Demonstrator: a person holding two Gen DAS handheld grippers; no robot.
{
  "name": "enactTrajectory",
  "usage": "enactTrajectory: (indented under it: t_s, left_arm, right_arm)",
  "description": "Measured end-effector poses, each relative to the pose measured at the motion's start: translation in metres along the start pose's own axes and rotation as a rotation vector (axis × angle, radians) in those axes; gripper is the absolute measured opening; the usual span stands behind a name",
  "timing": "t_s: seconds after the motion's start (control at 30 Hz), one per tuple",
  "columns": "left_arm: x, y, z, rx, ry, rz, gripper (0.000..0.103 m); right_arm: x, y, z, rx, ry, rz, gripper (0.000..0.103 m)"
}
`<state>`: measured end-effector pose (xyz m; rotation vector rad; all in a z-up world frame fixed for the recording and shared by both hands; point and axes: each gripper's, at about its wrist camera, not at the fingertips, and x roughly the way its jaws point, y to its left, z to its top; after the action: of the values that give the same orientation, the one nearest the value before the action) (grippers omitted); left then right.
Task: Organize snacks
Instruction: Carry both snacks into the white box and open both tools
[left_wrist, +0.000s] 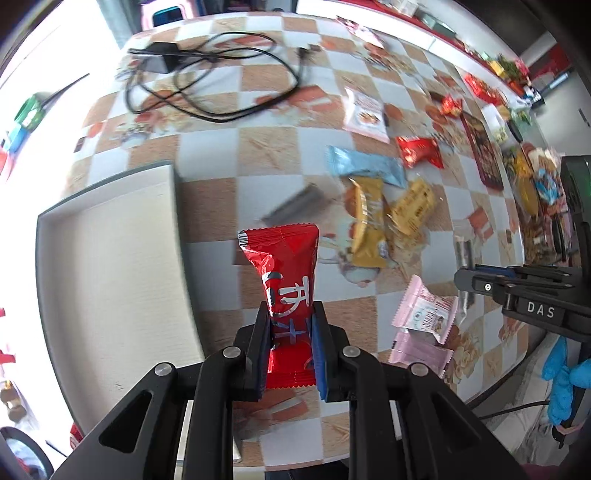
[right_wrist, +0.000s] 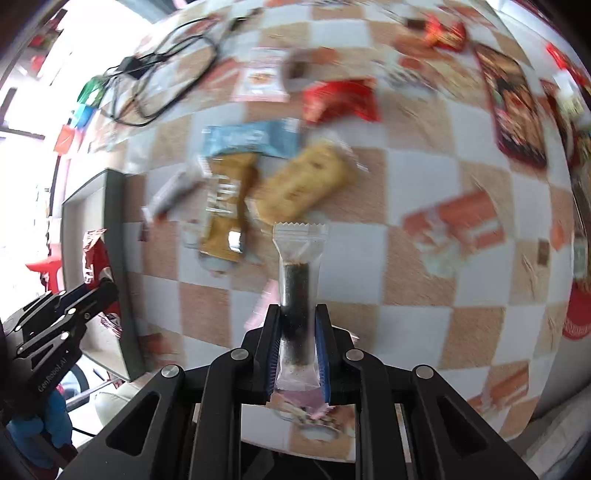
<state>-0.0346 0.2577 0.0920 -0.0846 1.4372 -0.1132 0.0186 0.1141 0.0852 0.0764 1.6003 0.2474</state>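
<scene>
A red snack packet (left_wrist: 286, 273) is held upright between the closed left gripper (left_wrist: 290, 325), the tray (left_wrist: 110, 266) to its left, while a clear-wrapped dark stick (right_wrist: 298, 291), pinched low by the right gripper (right_wrist: 297, 332), could be slipped free if swung.

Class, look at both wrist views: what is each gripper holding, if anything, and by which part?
The left gripper holds a red snack packet by its lower half. The right gripper holds a clear-wrapped dark snack stick by its lower half.
</scene>
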Motion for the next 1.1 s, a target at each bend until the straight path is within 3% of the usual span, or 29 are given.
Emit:
enactTrajectory:
  t_s: [0.63, 1.1]
  left_arm:
    - [-0.023, 0.145, -0.020, -0.229, -0.066, 0.083, 0.022]
    - [-0.001, 0.183, -0.031, -0.277, -0.013, 0.096, 0.022]
  right_arm:
    - [0.040, 0.175, 0.032, -0.295, 0.026, 0.047, 0.019]
    - [0.083, 0.256, 0.036, -0.394, 0.081, 0.088, 0.019]
